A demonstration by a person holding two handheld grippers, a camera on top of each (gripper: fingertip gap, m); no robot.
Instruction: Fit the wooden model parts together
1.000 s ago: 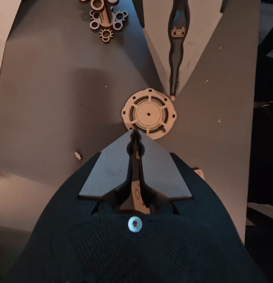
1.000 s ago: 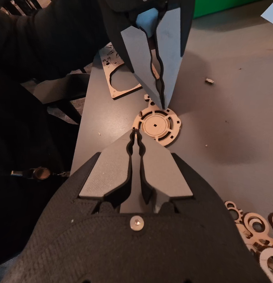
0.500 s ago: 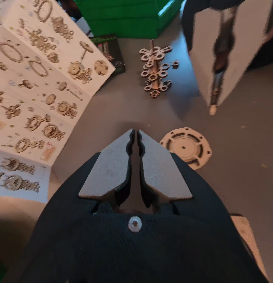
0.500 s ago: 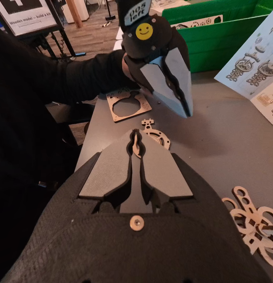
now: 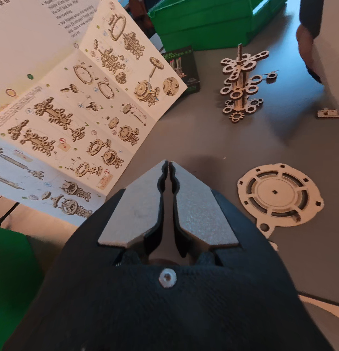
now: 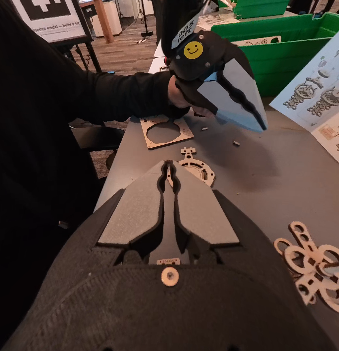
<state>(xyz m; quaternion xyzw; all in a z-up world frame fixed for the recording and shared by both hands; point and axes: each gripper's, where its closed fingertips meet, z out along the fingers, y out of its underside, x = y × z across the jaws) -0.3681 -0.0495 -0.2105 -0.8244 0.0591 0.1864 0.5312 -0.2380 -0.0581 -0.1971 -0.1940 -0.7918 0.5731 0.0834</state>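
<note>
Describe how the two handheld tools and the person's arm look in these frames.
Both tools have a black, ribbed-textured body with a silver screw at the centre, and two flat grey wedge-shaped fingers with wavy black inner edges. The left tool also carries a round yellow smiley sticker and a white label. The right tool looks alike. The arm wears a black long sleeve.

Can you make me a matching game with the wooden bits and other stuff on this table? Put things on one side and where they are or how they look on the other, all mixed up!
Things:
1. round wooden disc
2. wooden tower of rings
3. instruction sheet
4. left gripper

Places or states:
A. standing upright near the green bin
B. lying flat on the grey table, right of the gripper
C. shut, nothing between its fingers
D. unfolded, covered in drawings, on the left

Pairs: 1-B, 2-A, 3-D, 4-C
</note>
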